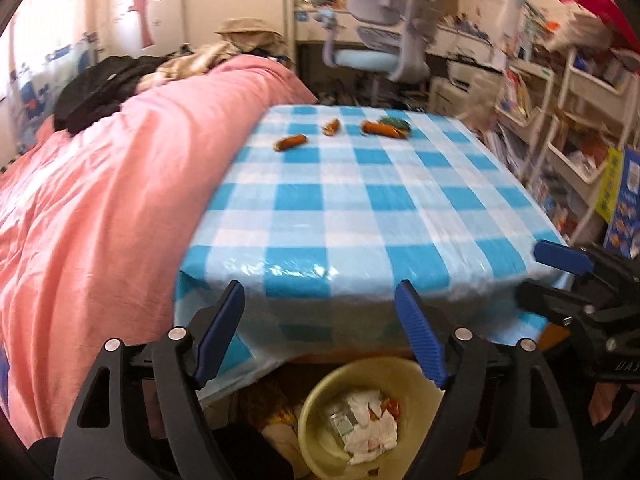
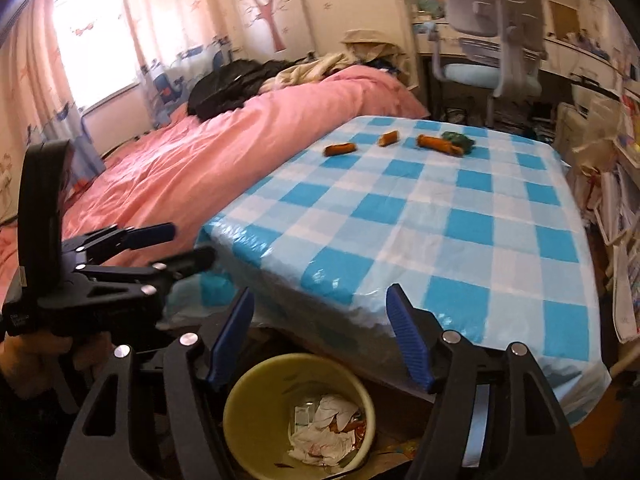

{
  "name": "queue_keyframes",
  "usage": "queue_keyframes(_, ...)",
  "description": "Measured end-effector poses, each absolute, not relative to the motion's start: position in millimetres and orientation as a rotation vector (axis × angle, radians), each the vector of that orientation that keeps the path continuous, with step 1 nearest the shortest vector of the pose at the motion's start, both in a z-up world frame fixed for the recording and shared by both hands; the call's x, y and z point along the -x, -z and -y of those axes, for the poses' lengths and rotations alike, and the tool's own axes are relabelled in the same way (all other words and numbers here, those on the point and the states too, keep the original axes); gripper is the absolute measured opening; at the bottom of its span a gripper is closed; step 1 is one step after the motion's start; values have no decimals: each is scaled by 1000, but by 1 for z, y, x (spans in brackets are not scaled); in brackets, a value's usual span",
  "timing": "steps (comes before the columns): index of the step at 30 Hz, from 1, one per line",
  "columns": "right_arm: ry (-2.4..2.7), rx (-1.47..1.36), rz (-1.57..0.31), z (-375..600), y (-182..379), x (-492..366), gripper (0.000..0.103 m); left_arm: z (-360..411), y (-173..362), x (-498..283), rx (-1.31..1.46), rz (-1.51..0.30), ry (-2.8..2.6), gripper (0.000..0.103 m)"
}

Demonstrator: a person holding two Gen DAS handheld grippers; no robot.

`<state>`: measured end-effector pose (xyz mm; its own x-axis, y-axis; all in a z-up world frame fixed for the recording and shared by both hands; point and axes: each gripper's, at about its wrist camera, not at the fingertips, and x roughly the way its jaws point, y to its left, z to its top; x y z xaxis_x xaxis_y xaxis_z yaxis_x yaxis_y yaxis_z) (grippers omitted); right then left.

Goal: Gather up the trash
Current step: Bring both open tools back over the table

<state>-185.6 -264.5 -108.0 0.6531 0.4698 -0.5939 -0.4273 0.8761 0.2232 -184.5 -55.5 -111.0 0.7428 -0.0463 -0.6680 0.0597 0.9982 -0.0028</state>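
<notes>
Three orange-brown scraps lie at the far end of the blue-checked table [image 1: 360, 208]: a left one [image 1: 291, 143] [image 2: 340, 149], a small middle one [image 1: 331, 126] [image 2: 388, 138], and a long right one [image 1: 382, 129] [image 2: 439, 145] against a crumpled green wrapper [image 1: 396, 123] [image 2: 460, 139]. A yellow bin [image 1: 320, 400] [image 2: 256, 392] with crumpled white paper stands on the floor below the table's near edge. My left gripper [image 1: 320, 332] [image 2: 188, 246] is open and empty above the bin. My right gripper [image 2: 320, 340] [image 1: 556, 276] is open and empty above the bin.
A bed with a pink cover [image 1: 100, 200] [image 2: 240, 140] runs along the table's left side, with dark clothes [image 1: 104, 88] piled on it. A grey-blue desk chair [image 1: 384, 28] [image 2: 492, 40] stands beyond the table. Shelves with books [image 1: 568, 120] line the right.
</notes>
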Motion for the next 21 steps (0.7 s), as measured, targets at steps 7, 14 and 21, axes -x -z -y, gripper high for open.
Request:
queue_keyframes(7, -471, -60, -662, 267, 105, 184, 69, 52, 115, 178, -30, -719, 27, 76)
queue_keyframes(14, -464, -27, -651, 261, 107, 183, 70, 51, 117, 177, -23, -706, 15, 79)
queue_keyframes(21, -460, 3, -638, 256, 107, 184, 70, 50, 117, 174, -13, -695, 1, 83)
